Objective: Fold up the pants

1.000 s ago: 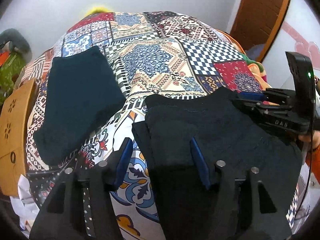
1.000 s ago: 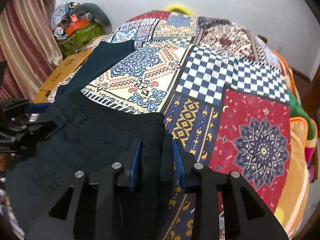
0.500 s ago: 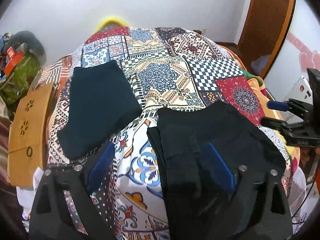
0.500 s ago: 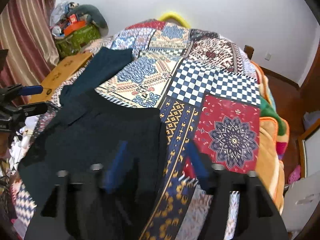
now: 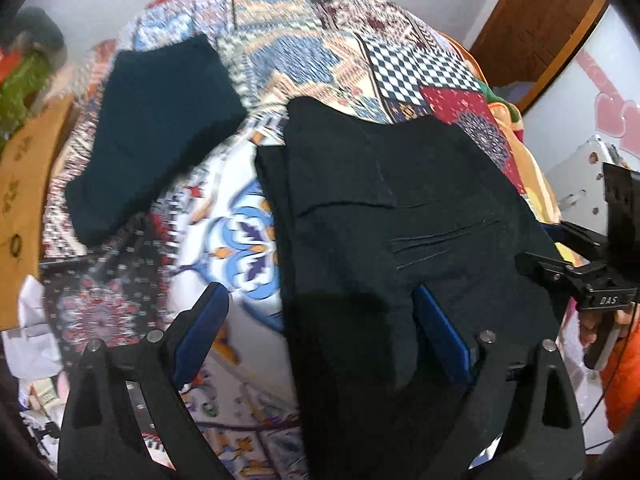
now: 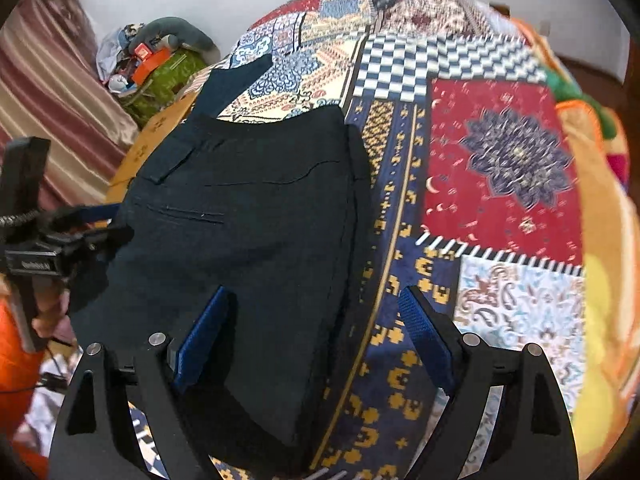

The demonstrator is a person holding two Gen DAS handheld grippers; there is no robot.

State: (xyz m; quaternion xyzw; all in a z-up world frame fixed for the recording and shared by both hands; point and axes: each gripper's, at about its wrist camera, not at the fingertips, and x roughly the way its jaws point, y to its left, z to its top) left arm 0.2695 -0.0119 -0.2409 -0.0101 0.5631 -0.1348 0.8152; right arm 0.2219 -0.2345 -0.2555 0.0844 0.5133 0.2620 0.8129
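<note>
- The black pants (image 5: pixel 400 216) lie folded on the patterned bedspread (image 5: pixel 240 248), filling the centre and lower right of the left wrist view; a pocket flap and a welt slit show on the top layer.
- In the right wrist view the same pants (image 6: pixel 256 216) take up the centre and left of the frame, their right edge running down along the blue-and-yellow band of the bedspread (image 6: pixel 500 184).
- The left gripper (image 5: pixel 320 320) sits at the bottom of its frame with its blue-padded jaws spread wide; the pants' left edge lies between them, and nothing is pinched.
- The right gripper (image 6: pixel 312 320) is likewise wide open at the bottom of its frame, straddling the pants' right edge with no cloth clamped.
- Each gripper shows at the edge of the other's view, beside the pants: the right one (image 5: pixel 560 256) at the right edge, the left one (image 6: pixel 92 228) at the left edge.
- A second, dark teal folded garment (image 5: pixel 160 128) lies apart in the upper left of the left wrist view.
- A wooden door (image 5: pixel 532 40) stands at the upper right there.
</note>
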